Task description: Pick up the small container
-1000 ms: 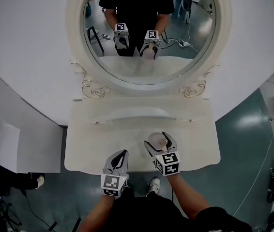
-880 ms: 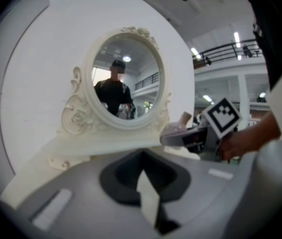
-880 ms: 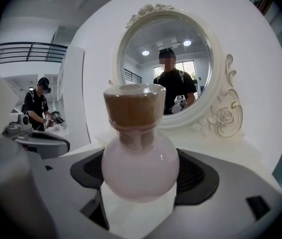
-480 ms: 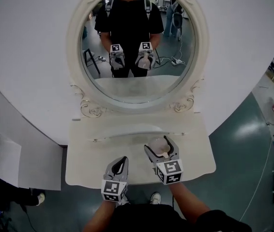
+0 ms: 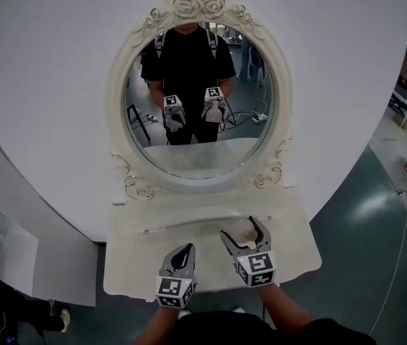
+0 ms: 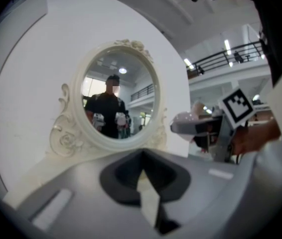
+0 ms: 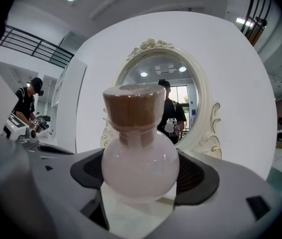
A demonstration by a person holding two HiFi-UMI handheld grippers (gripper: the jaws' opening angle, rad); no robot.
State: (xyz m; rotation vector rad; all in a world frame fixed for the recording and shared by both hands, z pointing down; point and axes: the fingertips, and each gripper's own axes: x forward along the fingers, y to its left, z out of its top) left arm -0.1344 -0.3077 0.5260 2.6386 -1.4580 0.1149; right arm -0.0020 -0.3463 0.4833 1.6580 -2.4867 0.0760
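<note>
The small container (image 7: 136, 153) is a round, pale glass bottle with a brown cork stopper. My right gripper (image 7: 137, 183) is shut on its bulb, one pad on each side. In the head view the small container (image 5: 240, 230) sits between the jaws of the right gripper (image 5: 244, 236) over the front right of the white dressing table (image 5: 135, 261). I cannot tell whether the bottle touches the table top. My left gripper (image 5: 187, 249) hovers at the table's front edge, left of the right one, shut and with nothing in it. The left gripper (image 6: 143, 176) points at the mirror.
An oval mirror (image 5: 200, 99) in an ornate white frame stands at the back of the table and reflects the person and both grippers. A raised curved ledge (image 5: 189, 221) runs across the table behind the grippers. Grey floor lies to the right of the table.
The head view has tilted up and now takes in the whole mirror frame. The right gripper stays shut on the container, and both grippers stay by the table's front edge.
</note>
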